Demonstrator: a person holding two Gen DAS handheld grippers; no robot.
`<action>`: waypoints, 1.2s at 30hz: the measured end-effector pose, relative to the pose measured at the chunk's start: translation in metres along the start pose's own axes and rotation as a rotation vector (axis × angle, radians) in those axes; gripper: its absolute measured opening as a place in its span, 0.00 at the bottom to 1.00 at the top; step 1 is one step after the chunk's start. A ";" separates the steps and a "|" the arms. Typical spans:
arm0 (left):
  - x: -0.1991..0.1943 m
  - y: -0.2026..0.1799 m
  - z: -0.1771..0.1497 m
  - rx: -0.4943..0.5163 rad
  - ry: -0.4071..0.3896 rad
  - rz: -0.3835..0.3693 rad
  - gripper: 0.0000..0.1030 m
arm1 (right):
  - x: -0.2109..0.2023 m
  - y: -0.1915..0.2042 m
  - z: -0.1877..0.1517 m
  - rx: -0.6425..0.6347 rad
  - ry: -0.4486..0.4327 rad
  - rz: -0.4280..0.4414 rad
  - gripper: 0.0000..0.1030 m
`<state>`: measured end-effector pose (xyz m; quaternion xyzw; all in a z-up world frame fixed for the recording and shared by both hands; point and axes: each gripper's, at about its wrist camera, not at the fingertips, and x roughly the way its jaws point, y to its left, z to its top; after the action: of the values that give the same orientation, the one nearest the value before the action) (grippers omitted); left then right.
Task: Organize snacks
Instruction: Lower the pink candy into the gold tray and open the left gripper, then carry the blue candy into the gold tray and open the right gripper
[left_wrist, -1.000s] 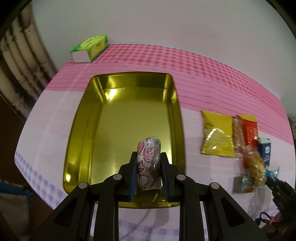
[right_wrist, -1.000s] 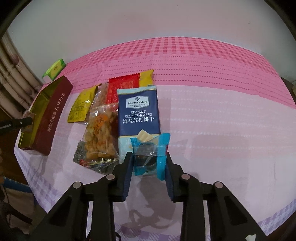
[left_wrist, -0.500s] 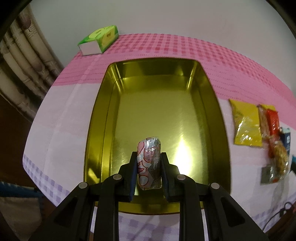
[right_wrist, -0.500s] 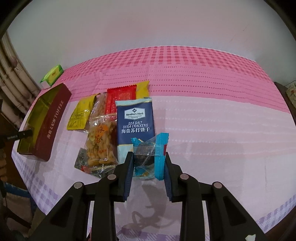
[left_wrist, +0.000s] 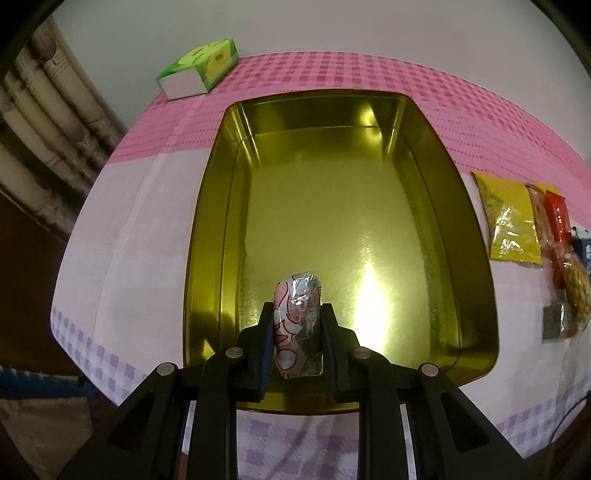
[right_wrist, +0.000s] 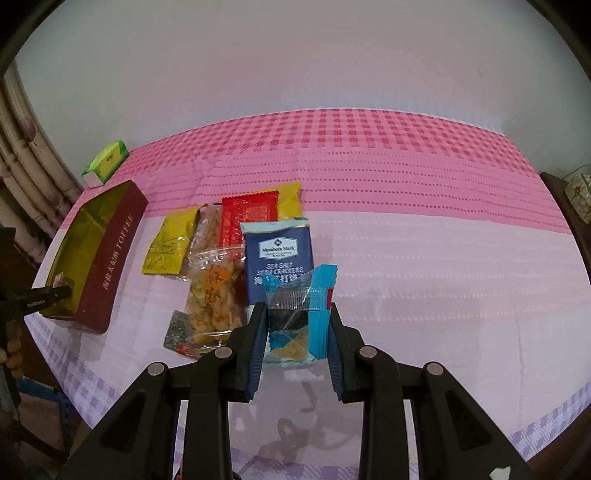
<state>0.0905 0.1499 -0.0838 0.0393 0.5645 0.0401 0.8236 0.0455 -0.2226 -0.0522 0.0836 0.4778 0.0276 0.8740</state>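
L gripper, clamped on a pink-and-silver wrapped candy, hangs over the near end of the gold tin, candy's long axis pointing along the tin's length; the drop spot lies straight below. R gripper, clamped on a blue-edged clear packet, is well apart from the tin, above the snack pile. L is nearer.

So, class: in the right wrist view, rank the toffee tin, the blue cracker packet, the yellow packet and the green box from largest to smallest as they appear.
1. toffee tin
2. blue cracker packet
3. yellow packet
4. green box

The green box sits farthest back, so its true size may be understated.
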 end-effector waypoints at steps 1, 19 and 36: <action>0.001 0.001 0.000 0.000 0.003 0.005 0.23 | -0.002 0.001 0.001 0.000 -0.006 0.002 0.26; -0.008 0.006 0.000 0.025 -0.077 0.038 0.47 | -0.008 0.059 0.013 -0.105 -0.018 0.053 0.26; -0.049 0.044 0.005 -0.054 -0.210 0.016 0.65 | 0.003 0.181 0.027 -0.298 0.017 0.228 0.27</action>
<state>0.0767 0.1883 -0.0311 0.0254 0.4734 0.0574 0.8786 0.0756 -0.0467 -0.0095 0.0068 0.4632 0.1978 0.8639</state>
